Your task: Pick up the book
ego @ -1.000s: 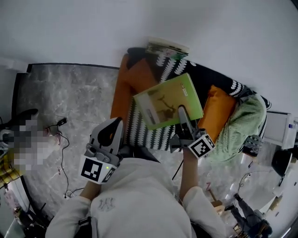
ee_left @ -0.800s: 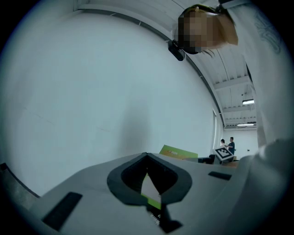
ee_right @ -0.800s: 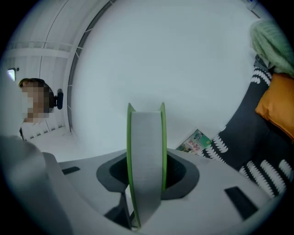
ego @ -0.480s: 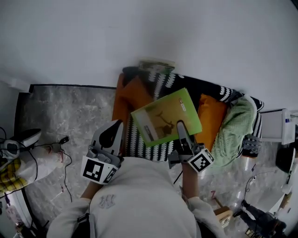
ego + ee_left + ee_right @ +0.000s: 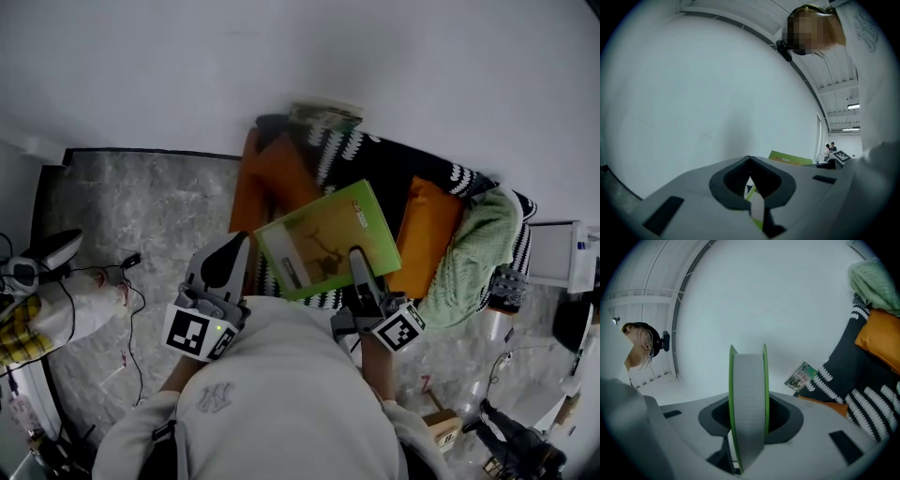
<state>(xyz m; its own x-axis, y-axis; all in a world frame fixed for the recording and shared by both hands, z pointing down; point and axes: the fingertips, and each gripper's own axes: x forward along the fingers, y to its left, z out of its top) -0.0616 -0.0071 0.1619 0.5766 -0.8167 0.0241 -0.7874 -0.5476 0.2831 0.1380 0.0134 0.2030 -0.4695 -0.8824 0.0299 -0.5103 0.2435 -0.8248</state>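
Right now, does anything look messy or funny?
Yes. A booklet leans crooked against the wall behind the sofa, and a green blanket lies bunched up at the sofa's right end.

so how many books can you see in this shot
2. One green book is clamped in the right gripper, above the striped blanket. The other book lies at the blanket's far edge, against the wall. More could be hidden under the cushions.
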